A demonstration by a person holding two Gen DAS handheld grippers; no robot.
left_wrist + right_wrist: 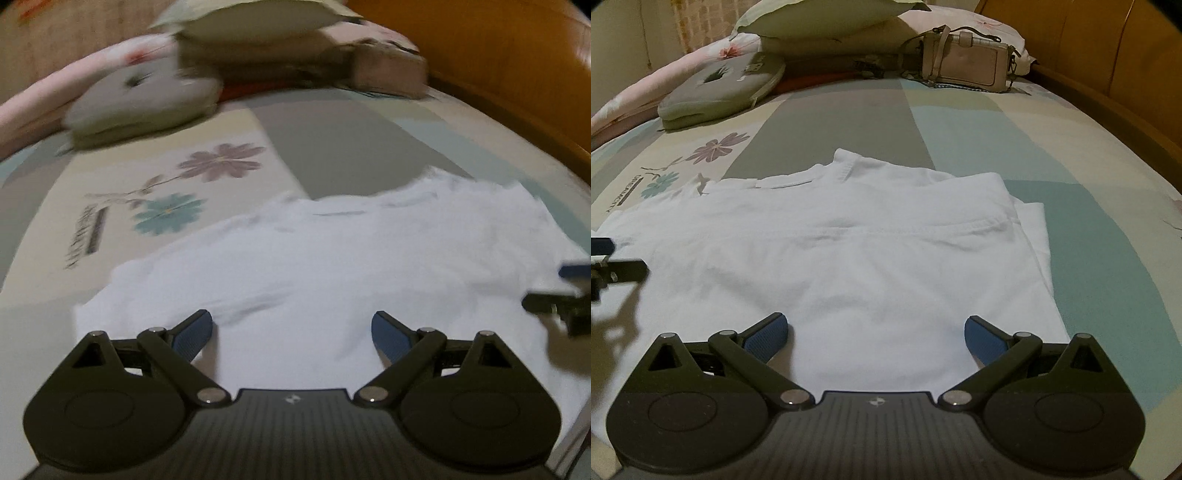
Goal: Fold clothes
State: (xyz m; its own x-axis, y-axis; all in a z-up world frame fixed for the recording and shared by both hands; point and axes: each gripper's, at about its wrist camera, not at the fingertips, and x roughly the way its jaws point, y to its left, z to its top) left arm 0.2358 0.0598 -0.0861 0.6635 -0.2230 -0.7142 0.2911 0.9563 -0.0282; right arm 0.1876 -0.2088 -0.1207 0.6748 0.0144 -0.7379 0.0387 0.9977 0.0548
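A white T-shirt (849, 251) lies flat on the bed, collar away from me, its right side folded in over the body. In the left wrist view the same white T-shirt (314, 266) looks blurred. My left gripper (291, 332) hovers open over the shirt's near left part, nothing between its blue pads. My right gripper (877, 334) is open over the near hem, also empty. Each gripper shows at the edge of the other's view: the right gripper (565, 295) at the far right, the left gripper (613, 266) at the far left.
The bed sheet (1015, 155) has pastel patches and printed flowers. At the head lie a grey cushion (716, 92), pillows (827, 22) and a beige handbag (967, 62). A wooden bed frame (1108, 66) curves along the right side.
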